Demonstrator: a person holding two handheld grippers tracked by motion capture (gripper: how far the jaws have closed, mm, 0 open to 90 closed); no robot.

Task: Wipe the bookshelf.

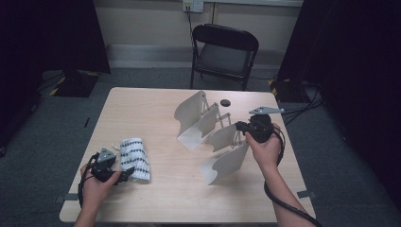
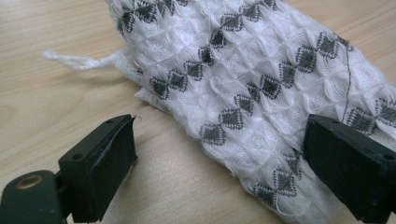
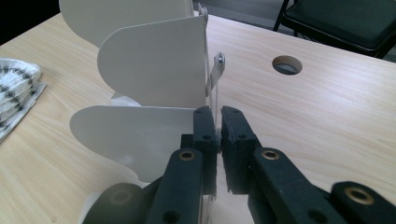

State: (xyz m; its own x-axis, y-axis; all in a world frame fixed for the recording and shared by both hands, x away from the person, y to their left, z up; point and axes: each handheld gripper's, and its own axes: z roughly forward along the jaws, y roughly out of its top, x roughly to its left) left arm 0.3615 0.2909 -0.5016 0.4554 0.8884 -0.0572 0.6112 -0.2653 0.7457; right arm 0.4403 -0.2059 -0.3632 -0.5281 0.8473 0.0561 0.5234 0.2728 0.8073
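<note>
On the surface (image 1: 156,198), our right claw (image 3: 218,135) is clamped on the stiff, light panel rack's (image 1: 208,127) thin clear edge; our left claw (image 2: 219,158) gapes around the soft folded cloth (image 2: 252,88).

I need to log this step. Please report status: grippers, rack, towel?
Right gripper shut on rack edge. Left gripper open beside towel. Nothing in the way.

No text, label, brand, number or sign can be read on anything here.
</note>
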